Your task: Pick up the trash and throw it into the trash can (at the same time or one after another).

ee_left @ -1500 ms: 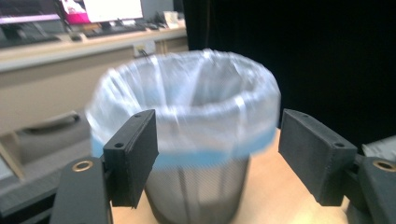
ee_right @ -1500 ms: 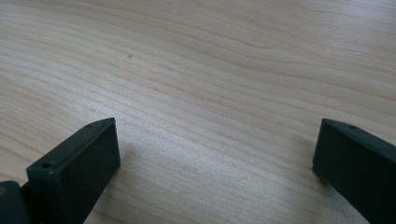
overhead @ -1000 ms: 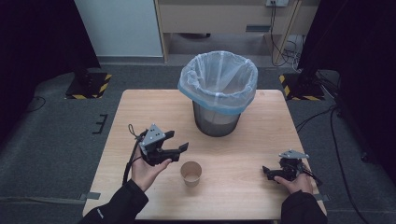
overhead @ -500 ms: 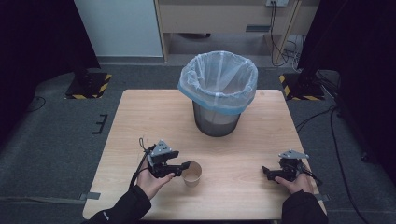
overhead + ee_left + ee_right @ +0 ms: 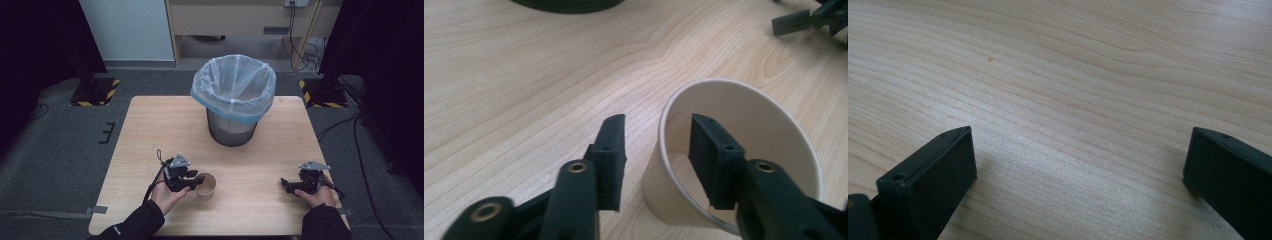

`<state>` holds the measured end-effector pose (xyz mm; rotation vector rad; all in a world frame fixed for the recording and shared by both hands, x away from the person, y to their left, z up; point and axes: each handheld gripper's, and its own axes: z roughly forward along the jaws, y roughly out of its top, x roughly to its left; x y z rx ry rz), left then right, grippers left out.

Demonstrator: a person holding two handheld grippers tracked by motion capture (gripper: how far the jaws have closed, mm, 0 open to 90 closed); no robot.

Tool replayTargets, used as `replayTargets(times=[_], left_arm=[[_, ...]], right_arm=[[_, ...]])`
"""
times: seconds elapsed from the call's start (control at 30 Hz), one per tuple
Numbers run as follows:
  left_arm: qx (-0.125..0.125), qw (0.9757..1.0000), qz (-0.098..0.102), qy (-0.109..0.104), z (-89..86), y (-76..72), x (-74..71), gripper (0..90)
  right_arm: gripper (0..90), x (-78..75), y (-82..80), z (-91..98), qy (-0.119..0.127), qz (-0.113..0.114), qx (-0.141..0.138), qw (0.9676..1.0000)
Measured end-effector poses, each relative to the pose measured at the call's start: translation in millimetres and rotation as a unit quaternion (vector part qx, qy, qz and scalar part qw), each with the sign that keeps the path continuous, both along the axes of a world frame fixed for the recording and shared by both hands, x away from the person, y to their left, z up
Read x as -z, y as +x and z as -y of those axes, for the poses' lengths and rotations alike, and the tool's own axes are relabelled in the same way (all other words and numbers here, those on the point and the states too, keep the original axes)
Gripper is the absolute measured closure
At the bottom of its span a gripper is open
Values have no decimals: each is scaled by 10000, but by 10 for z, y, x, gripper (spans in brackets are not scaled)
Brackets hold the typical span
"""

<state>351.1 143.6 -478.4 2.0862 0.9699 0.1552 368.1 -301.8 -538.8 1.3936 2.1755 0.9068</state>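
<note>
The left gripper straddles the cup's near wall: one jaw stands inside the cup, the other outside it. The jaws have just been closing, yet a gap shows between the outer pad and the wall, so nothing is clamped. The cup stands upright on the tabletop, near its front edge. Behind it stands a lined bin. The right gripper rests well apart to the right, its jaws spread wide over bare wood.

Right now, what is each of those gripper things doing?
Left gripper: jaws have just been closing astride the paper cup wall, one inside, one outside; not yet pinching.
Right gripper: open, holding nothing.
</note>
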Motion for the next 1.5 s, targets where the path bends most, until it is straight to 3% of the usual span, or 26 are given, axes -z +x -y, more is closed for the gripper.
replayTargets(times=[0.3,0.5,0.67,1.03,1.3,1.5], left_arm=[[7,9998,-172,79,6,9,-11,802],[6,9999,-109,76,-5,-1,-54,813],[-19,10000,22,8,-30,-11,-118,814],[-211,9985,369,-348,-172,-33,-335,813],[-342,9957,645,-567,-260,-42,-498,814],[-471,9922,875,-749,-346,-46,-645,814]], right_arm=[[8,1,0,0,-4,8,-6,10000],[7,1,0,-1,4,6,5,10000],[7,1,1,-1,4,10,4,10000],[7,0,1,0,3,3,-2,10000],[7,1,0,-1,3,5,3,10000],[7,1,0,-1,4,9,4,10000]])
